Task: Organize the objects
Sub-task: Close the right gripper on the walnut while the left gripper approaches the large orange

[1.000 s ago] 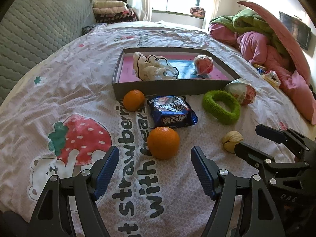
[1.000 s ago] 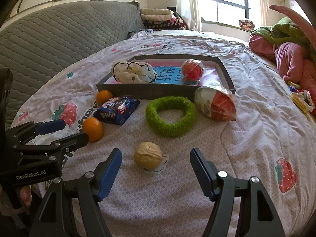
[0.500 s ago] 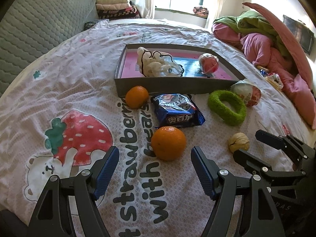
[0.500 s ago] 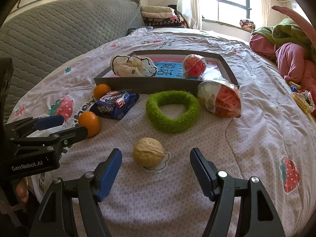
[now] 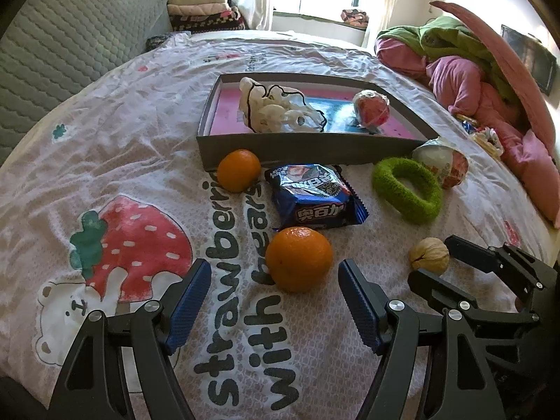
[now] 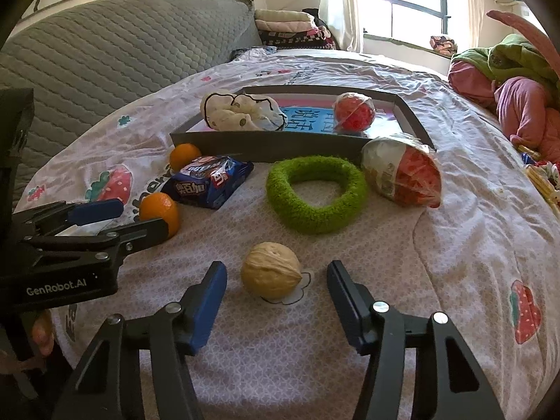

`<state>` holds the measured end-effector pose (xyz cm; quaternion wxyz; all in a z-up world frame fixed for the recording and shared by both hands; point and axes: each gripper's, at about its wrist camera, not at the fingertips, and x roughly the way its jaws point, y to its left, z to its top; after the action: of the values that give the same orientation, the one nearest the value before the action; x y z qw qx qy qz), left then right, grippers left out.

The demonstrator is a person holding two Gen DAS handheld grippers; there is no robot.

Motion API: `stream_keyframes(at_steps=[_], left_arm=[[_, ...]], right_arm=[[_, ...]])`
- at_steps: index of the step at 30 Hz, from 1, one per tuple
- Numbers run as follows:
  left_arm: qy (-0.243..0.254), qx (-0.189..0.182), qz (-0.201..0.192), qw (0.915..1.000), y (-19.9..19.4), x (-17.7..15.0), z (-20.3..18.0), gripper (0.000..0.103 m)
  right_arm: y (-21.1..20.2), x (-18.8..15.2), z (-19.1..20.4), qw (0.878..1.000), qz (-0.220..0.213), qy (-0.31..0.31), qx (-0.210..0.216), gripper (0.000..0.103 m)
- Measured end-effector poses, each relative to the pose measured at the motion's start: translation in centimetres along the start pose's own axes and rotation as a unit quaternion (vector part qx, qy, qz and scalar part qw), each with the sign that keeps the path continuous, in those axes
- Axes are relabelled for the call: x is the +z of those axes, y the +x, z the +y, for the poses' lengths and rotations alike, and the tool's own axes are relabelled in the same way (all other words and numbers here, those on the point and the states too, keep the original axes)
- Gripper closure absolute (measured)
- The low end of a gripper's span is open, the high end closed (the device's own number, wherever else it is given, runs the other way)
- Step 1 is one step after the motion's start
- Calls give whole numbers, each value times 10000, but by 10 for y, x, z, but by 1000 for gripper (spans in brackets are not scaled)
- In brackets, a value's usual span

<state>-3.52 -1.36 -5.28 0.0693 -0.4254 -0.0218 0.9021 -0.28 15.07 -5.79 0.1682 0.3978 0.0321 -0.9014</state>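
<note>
Down on the strawberry-print bedspread point(image 6: 455, 245), the right gripper point(image 6: 276, 280) has just been closing its jaws, the walnut point(image 6: 271, 274) between them, pads not yet touching it; the left gripper point(image 5: 274, 288) stands wide open and empty, the near orange point(image 5: 298, 258) just ahead of its fingertips; the grey tray point(image 5: 301, 147) lies beyond, holding two wrapped items.

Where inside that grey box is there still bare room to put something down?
In the grey box, the floor between the white bag and the red wrapped ball is bare. In front of the box it is crowded: oranges, snack packet, green ring.
</note>
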Motion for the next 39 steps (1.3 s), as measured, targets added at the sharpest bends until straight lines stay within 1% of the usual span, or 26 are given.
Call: stream_keyframes(at_steps=[2,5,7,13,16,19,23,25,27,29,33,35,39], left_arm=[[-11,-38,-14,10000,1,0,-1,27],[-11,-68,-38,10000,1,0,-2,27],[-11,-71,-29,10000,3,1,-2,27],[-73,-143,-50,9999,3,1,-1,27],[-85,-183,-71,9998,3,1,-1,27],[-72,-206,-83,9997,3,1,-1,31],[-34,-235,-88,9997,4,1,-4,33],[-19,-247,-90,9997,5,1,-6,36],[18,-257,-68,9996,8,1,-7,42],[46,-251,-41,9997,10,0,-8,45],[78,-235,-33,9997,12,0,-10,57],[73,-259,-25,9996,12,1,-10,61],[77,-275,-26,9996,13,1,-10,61]], right_arm=[[1,0,0,10000,-11,-5,16,45],[4,-1,0,10000,-10,-16,62,50],[6,-1,1,10000,14,-52,46,58],[7,-2,3,9999,-9,-153,17,68],[8,-2,3,9999,-23,-161,55,68],[7,-3,1,9999,-39,-136,95,68],[6,-3,1,9998,-53,-126,133,68],[6,-3,1,9998,-54,-130,144,68],[5,-3,1,9998,-60,-131,162,68],[5,-3,1,9998,-61,-127,172,68],[5,-2,1,9997,-62,-123,186,68],[5,-2,1,9997,-64,-120,188,68],[5,-2,1,9997,-70,-132,184,68]])
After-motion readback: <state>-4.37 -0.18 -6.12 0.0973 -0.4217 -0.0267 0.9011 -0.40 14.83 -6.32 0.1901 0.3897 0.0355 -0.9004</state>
